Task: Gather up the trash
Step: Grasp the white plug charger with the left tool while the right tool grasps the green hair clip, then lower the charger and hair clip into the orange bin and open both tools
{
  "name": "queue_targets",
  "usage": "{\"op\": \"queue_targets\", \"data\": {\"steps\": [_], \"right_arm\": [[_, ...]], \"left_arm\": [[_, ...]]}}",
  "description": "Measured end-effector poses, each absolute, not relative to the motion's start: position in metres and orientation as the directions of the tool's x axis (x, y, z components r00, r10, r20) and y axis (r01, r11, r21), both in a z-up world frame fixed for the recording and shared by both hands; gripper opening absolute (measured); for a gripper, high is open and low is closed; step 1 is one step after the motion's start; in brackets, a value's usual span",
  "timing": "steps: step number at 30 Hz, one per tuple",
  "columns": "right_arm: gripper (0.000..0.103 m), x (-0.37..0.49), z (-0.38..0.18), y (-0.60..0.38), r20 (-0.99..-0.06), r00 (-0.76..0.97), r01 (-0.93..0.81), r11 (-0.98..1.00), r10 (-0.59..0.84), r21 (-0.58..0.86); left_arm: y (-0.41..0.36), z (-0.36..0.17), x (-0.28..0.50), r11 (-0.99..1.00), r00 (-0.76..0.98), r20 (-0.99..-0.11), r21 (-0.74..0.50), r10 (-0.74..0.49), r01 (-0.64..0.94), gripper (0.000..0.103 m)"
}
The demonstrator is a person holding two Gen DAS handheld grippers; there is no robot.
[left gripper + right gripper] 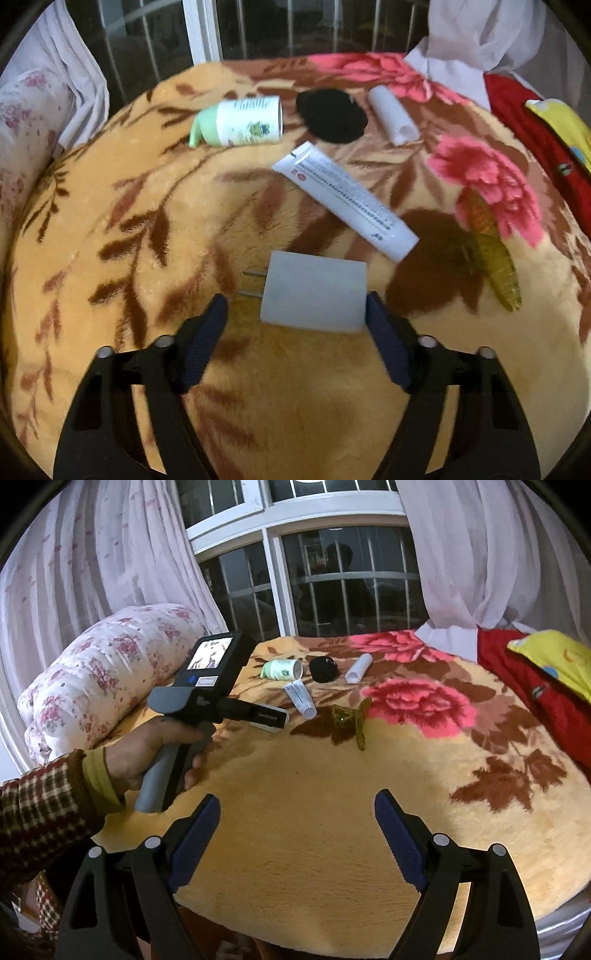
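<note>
The left hand-held gripper (295, 314) was spread wide, its two blue pads flanking a white plug adapter (314, 295) that lay on the blanket (295, 406) of the bed. The right pad sat just against the adapter's end, while the left pad stood a little apart from the metal prongs, so nothing was pinched yet. The gripper seemed lined up so that closing would catch the block across its length.

The right hand-held gripper (297, 823) was likewise spread and empty, poised over a bare stretch of blanket near the bed's edge, probably waiting its turn. From that view, the person's left hand (155, 753) gripped the handle of the other tool low over the bed.

Farther out lay the rest of the litter: a white tube (347, 199) just beyond the adapter, a green-capped bottle (240, 122) on its side, a black round thing (332, 116), a small white roll (393, 116), and an olive hair clip (495, 258) to the right. No bin was visible. A floral quilt (103, 672) was rolled at the left, by the curtained window (332, 572).
</note>
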State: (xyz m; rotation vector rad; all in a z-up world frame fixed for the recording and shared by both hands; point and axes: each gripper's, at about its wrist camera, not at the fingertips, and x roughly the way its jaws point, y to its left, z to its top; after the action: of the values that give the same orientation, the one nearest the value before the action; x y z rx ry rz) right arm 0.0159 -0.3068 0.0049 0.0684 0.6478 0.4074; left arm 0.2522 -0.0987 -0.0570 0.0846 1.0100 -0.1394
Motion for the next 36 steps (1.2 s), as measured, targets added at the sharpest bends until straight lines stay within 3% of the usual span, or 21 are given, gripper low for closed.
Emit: {"op": "queue_targets", "data": {"steps": [11, 28, 31, 32, 36], "right_arm": [[0.084, 0.039, 0.008, -0.304, -0.607, 0.713, -0.329, 0.932, 0.352, 0.153], [0.083, 0.235, -0.022, -0.263, -0.792, 0.596, -0.207, 0.978, 0.133, 0.008], [0.065, 0.26, -0.041, -0.259, -0.85, 0.518, -0.179, 0.984, 0.098, 0.005], [0.051, 0.264, -0.046, -0.258, -0.863, 0.495, -0.178, 0.984, 0.102, 0.014], [0.047, 0.268, -0.053, -0.26, -0.874, 0.47, -0.166, 0.985, 0.119, 0.045]], "left_arm": [[-0.089, -0.04, 0.228, 0.989, 0.565, -0.819, -0.019, -0.099, 0.146, 0.066], [-0.062, -0.022, 0.115, 0.976, 0.599, -0.779, -0.078, -0.186, 0.201, 0.066], [-0.059, -0.023, 0.112, 0.976, 0.598, -0.778, -0.082, -0.19, 0.203, 0.066], [-0.059, -0.023, 0.112, 0.976, 0.599, -0.778, -0.082, -0.19, 0.204, 0.066], [-0.059, -0.023, 0.111, 0.976, 0.598, -0.779, -0.083, -0.189, 0.2, 0.066]]}}
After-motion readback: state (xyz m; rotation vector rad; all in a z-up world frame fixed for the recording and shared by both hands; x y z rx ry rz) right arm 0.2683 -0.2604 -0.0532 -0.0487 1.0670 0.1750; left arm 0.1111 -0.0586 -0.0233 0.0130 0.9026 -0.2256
